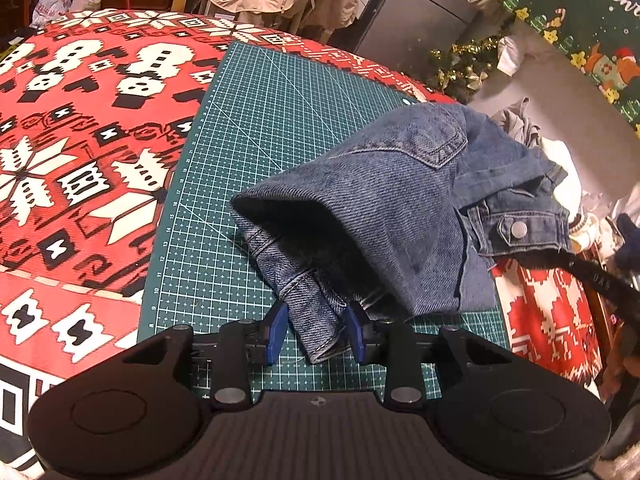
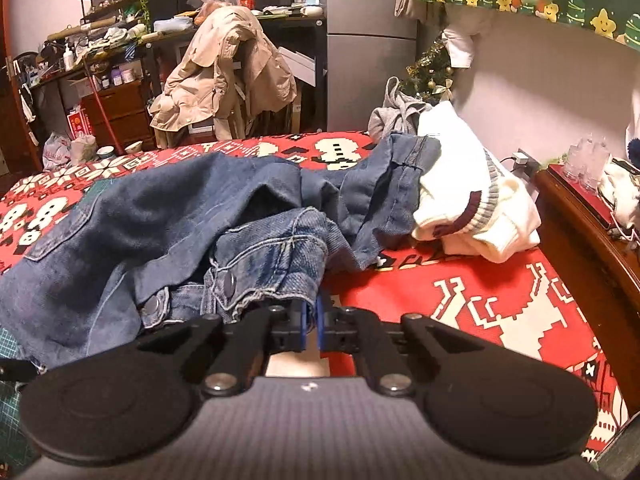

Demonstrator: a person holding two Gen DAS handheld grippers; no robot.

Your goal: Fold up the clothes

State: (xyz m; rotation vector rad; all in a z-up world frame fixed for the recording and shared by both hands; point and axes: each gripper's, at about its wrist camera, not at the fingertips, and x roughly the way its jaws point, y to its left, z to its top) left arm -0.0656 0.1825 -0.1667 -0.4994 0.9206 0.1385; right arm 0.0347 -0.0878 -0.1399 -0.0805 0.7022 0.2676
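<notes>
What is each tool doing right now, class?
Left tool: closed on the denim jacket cuff.
Right tool: closed on the denim jacket's edge.

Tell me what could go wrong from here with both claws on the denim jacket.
1. The left claw pinches only a bunched hem of the denim jacket; the heavy fabric could slip out on lifting.
2. The right claw grips just the edge of a cuff, so its hold may fail too.
3. A jacket fold rests against the white sweater; pulling might drag it along.
</notes>
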